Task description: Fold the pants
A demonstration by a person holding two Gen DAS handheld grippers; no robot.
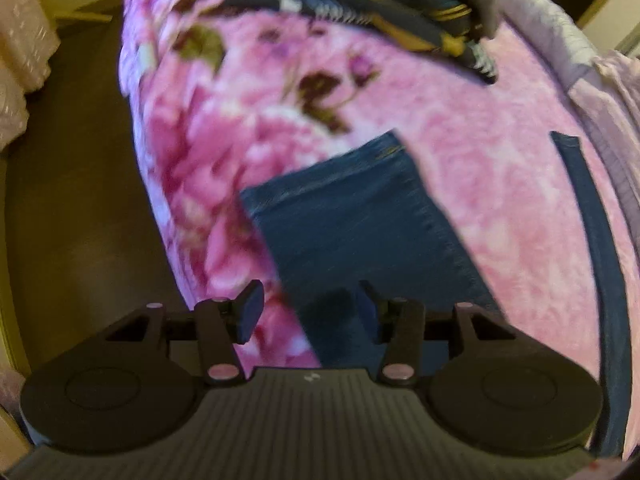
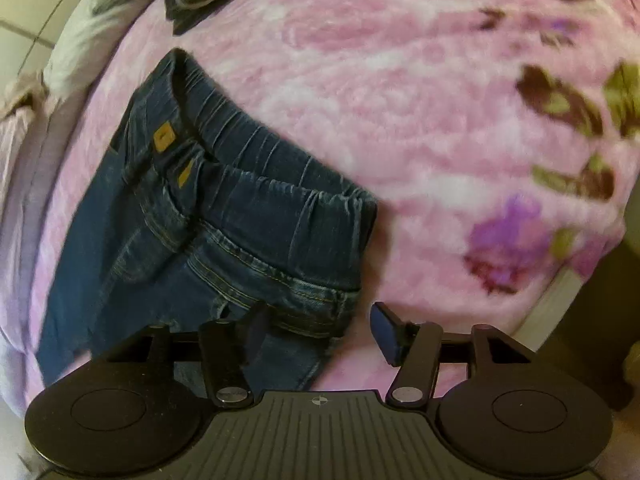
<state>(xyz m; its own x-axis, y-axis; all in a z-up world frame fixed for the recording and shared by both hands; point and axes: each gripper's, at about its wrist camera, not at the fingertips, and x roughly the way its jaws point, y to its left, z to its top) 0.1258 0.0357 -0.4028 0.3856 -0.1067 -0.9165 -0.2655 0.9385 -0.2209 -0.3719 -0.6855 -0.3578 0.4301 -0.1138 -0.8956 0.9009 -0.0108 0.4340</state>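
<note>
Both my hand-held grippers, left [image 1: 306, 316] and right [image 2: 320, 328], gape empty; limp denim pants [image 2: 224, 216] near the bed [image 2: 400, 100] edge suit a waistband grip.

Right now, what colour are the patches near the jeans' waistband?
Tan-brown patches on dark blue jeans; right wrist view shows them best.

Left view motion-blurred; jeans [image 1: 360, 216] cut off behind left gripper [image 1: 310, 316].

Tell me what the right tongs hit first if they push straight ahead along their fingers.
Most likely the jeans: the open right tongs point at the elastic waistband end just ahead, lying on the pink blanket. The right-hand finger sits over bare blanket, so it might miss the denim. Depth is unclear.
</note>
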